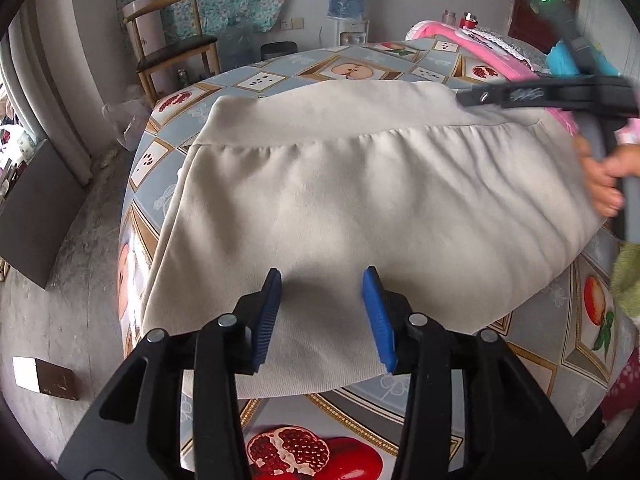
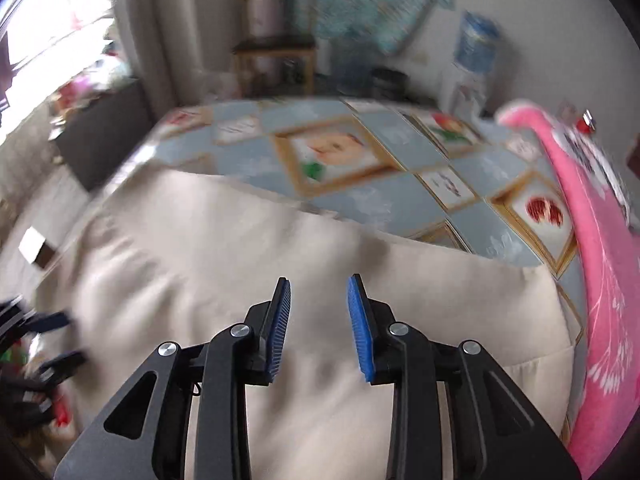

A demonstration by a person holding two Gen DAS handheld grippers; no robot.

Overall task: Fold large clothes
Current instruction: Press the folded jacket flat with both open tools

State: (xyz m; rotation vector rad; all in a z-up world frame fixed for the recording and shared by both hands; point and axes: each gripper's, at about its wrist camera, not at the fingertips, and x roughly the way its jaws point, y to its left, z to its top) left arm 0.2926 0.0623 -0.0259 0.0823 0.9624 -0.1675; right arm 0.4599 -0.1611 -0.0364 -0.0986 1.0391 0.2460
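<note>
Left claw (image 1: 322, 312) released above beige garment (image 1: 360, 200) spread on surface (image 1: 400, 404); right claw (image 2: 319, 328) released, gripping nothing.

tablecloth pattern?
Grey-blue tablecloth with gold-framed fruit pictures, pomegranates and apples; sharpest in the left wrist view.

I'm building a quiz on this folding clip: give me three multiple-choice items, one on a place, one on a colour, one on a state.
1. Where does the beige garment lie?
A. on the tablecloth with fruit pictures
B. on the wooden chair
C. on the floor

2. What colour are the left gripper pads?
A. red
B. blue
C. green

3. How does the left gripper stand?
A. shut on the garment
B. shut on the pink cloth
C. open, nothing between its pads

Answers: 1 A, the cloth shows around its edges; 2 B, both ribbed pads are blue; 3 C, the pads stand apart above the fabric.
</note>
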